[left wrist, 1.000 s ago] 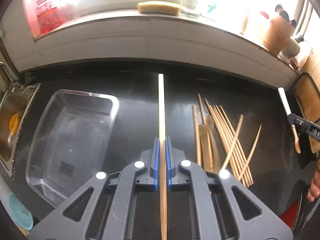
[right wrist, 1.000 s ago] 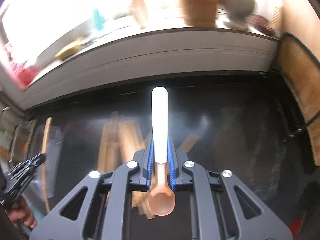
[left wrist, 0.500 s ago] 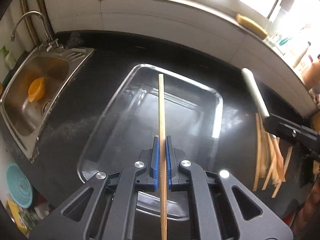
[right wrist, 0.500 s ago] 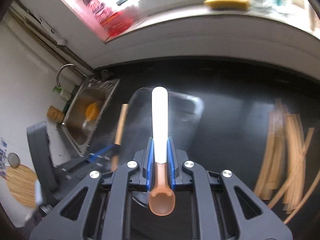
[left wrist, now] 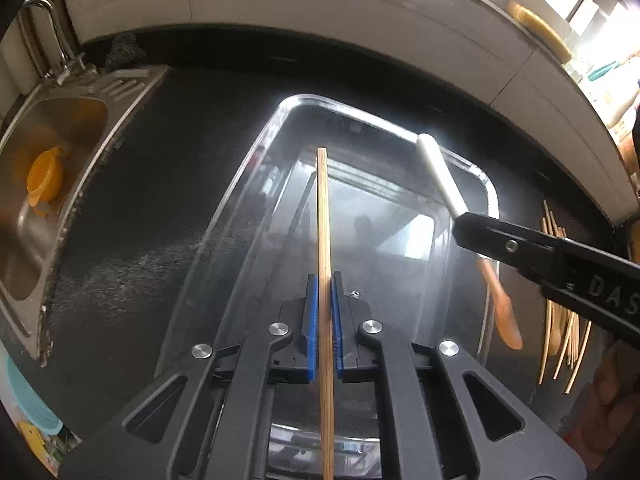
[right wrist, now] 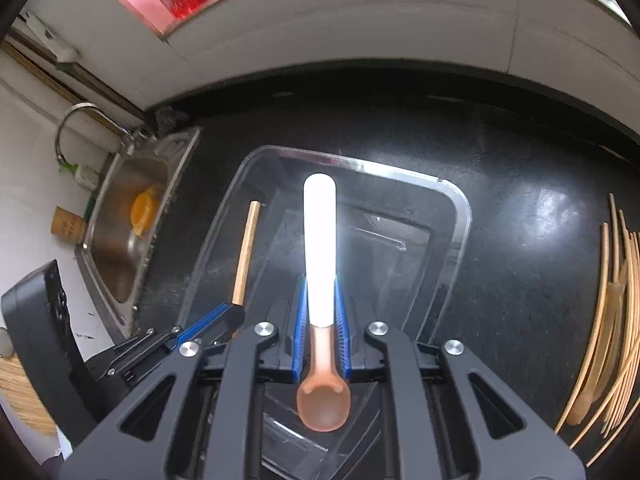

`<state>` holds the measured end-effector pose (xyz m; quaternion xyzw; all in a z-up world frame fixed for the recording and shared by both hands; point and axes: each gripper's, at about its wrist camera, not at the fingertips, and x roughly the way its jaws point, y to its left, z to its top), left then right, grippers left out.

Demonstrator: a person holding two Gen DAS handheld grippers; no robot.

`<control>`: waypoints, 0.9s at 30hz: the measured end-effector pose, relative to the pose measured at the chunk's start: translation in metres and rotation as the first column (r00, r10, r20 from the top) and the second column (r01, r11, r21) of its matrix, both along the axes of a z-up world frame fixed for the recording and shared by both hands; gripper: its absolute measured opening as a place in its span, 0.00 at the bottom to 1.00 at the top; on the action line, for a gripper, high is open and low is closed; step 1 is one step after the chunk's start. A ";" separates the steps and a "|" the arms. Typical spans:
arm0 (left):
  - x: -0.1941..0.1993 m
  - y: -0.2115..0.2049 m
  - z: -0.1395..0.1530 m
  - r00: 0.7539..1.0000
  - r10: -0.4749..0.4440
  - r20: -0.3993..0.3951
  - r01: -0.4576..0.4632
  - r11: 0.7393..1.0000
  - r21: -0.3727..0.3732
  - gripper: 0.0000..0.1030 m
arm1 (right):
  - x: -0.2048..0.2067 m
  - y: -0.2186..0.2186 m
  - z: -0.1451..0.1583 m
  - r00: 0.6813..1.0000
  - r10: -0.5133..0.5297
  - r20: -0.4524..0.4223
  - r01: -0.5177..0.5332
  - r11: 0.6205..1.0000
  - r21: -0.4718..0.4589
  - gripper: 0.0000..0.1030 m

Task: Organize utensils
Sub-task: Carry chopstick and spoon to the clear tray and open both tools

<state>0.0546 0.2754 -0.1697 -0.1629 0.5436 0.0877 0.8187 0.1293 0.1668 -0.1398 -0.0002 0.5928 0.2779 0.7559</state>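
Note:
My left gripper (left wrist: 325, 280) is shut on a bamboo chopstick (left wrist: 322, 216) and holds it lengthwise above a clear plastic tray (left wrist: 256, 148) on the black counter. My right gripper (right wrist: 320, 280) is shut on a spoon with a white handle (right wrist: 319, 240) and a pink bowl (right wrist: 323, 404), also above the tray (right wrist: 460, 200). In the left wrist view the right gripper (left wrist: 464, 220) with the spoon (left wrist: 440, 176) hangs over the tray's right side. In the right wrist view the left gripper (right wrist: 236, 312) and chopstick (right wrist: 247, 252) are over the tray's left rim. The tray holds nothing that I can see.
A pile of bamboo chopsticks and wooden utensils (right wrist: 612, 320) lies on the counter right of the tray, also in the left wrist view (left wrist: 560, 320). A steel sink (left wrist: 44, 184) with an orange item (left wrist: 44, 180) sits to the left. A white tiled wall runs behind.
Both grippers have moved left from the utensil pile to above the tray, then lower and closer to it. Each keeps its utensil.

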 end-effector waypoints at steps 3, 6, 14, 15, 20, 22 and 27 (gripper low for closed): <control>0.005 0.003 -0.009 1.000 0.004 -0.026 -0.004 1.000 -0.012 0.06 | 0.006 0.006 -0.009 1.000 0.023 -0.014 -0.024 0.999 -0.022 0.14; 0.009 0.007 -0.013 0.999 0.004 -0.033 -0.004 1.000 -0.012 0.06 | 0.010 0.011 -0.015 0.998 0.050 -0.032 -0.051 0.998 -0.031 0.14; 0.015 0.014 -0.020 0.999 0.018 -0.047 -0.018 1.000 0.016 0.07 | 0.017 0.010 -0.013 0.999 0.048 -0.008 -0.048 0.998 -0.035 0.14; 0.014 0.014 -0.020 0.999 0.018 -0.045 -0.017 1.000 0.020 0.13 | 0.018 0.007 -0.010 0.999 0.035 0.004 -0.035 0.999 -0.033 0.14; 0.000 0.020 -0.005 0.998 0.061 0.011 -0.061 0.998 0.007 0.90 | 0.017 -0.012 0.016 0.998 -0.002 0.066 0.001 1.000 0.014 0.72; -0.003 0.020 0.004 0.998 0.056 0.015 -0.056 0.998 0.033 0.92 | 0.013 -0.019 0.028 0.997 0.004 0.082 -0.005 1.000 0.017 0.72; -0.017 0.016 0.025 0.998 0.054 0.007 -0.055 0.998 0.021 0.93 | -0.005 -0.042 0.060 0.994 0.021 0.111 -0.023 1.000 0.017 0.75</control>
